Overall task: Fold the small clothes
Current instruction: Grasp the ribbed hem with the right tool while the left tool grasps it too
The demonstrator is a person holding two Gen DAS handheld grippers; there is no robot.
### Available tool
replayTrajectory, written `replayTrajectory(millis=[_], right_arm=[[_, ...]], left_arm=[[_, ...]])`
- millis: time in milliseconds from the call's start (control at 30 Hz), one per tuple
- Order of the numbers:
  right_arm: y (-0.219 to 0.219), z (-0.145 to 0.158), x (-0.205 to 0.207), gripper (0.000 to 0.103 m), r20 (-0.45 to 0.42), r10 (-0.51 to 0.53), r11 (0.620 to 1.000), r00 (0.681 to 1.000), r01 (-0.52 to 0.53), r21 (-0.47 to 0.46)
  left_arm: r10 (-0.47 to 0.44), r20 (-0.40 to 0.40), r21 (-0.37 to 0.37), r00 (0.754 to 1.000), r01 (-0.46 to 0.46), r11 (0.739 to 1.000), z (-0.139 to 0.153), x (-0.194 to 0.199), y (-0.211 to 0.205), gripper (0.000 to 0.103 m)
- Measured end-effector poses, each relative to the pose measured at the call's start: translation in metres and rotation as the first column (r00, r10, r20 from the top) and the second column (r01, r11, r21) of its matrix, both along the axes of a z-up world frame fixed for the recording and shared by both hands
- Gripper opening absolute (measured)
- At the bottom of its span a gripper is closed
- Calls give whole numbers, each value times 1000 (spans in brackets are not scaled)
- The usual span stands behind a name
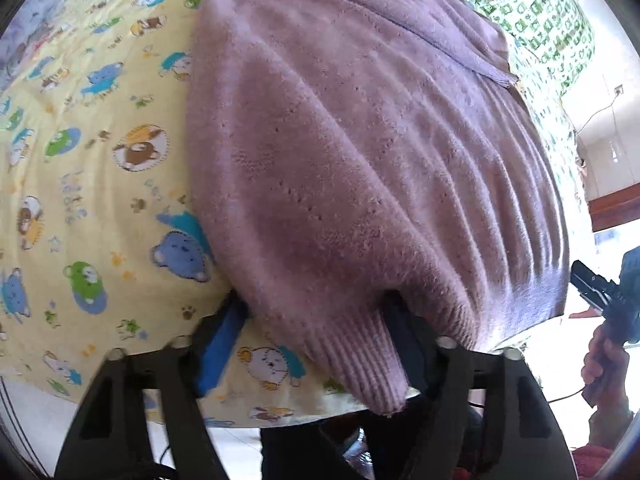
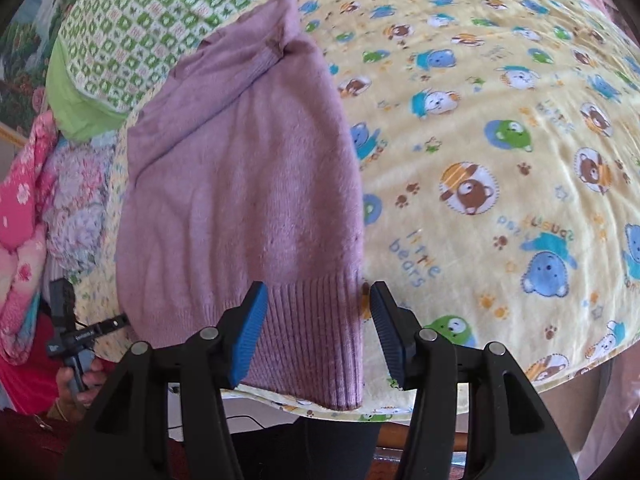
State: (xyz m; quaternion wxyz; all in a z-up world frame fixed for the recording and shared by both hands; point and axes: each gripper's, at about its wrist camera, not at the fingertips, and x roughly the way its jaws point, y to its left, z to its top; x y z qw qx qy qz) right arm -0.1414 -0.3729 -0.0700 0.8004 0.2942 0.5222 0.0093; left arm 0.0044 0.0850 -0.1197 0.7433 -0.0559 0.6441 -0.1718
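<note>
Both claws, left claw (image 1: 316, 328) and right claw (image 2: 318, 332), stand open astride the purple sweater's (image 2: 240, 184) ribbed hem at lower centre, so closing shallow could pinch one layer and skew the fold.

Yellow bear-print blanket (image 2: 480, 140), green patterned quilt (image 2: 132, 28), pink floral bedding (image 2: 20, 200)
</note>
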Motion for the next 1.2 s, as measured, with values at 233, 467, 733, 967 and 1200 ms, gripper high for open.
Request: replayTrajectory(millis=[233,467,733,967,1200], right_arm=[[-2,-10,1,54,-7,7,991,1000,-6,134],[-10,-2,-17,7,-34,37,997,999,-35,66],[-16,-15,-10,7,-60,34,996,998,-29,85],[-21,-17,-8,15,-60,23,987,998,-13,161],[-9,-18,-3,26,-31,33,987,999,-28,161]], left_arm=[[52,-33,-103,998,-55,993,1,6,18,6],[11,52,-105,999,-5,995,35,-14,25,4],[-29,34,-27,999,30,999,21,-18,45,4],[-44,-80,-89,996,37,995,4,-13,54,35],[-38,-87,-94,995,30,995,-7,-12,31,62]])
